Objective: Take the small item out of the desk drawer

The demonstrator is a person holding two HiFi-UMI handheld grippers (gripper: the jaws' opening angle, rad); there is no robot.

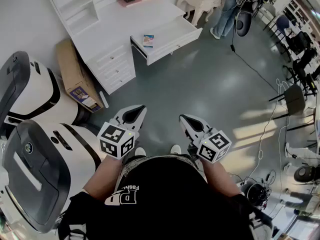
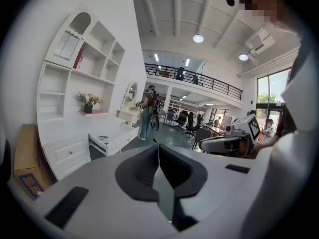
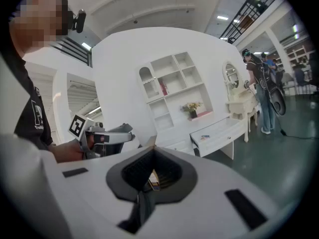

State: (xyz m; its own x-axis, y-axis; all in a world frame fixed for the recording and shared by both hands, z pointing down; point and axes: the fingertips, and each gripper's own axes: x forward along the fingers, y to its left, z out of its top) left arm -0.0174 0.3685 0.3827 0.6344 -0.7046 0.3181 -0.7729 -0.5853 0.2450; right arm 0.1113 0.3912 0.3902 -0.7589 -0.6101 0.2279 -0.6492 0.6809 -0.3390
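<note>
Left claw (image 1: pixel 140 109) and right claw (image 1: pixel 184 118) both closed tight on nothing, well short of the white bench (image 1: pixel 115 26). Small item (image 1: pixel 148 40) flat in the open drawer (image 1: pixel 175 45). Seemingly a thin booklet: probably light and stiff, best pinched by an edge.

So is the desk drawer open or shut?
Open. The drawer sticks out from the white desk, and a small item shows inside it.

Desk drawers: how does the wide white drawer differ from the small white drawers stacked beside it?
The wide white drawer stands pulled out; the small white drawers are shut. The wide one shows a small flat item inside; the small ones' insides are hidden. Both are white.
</note>
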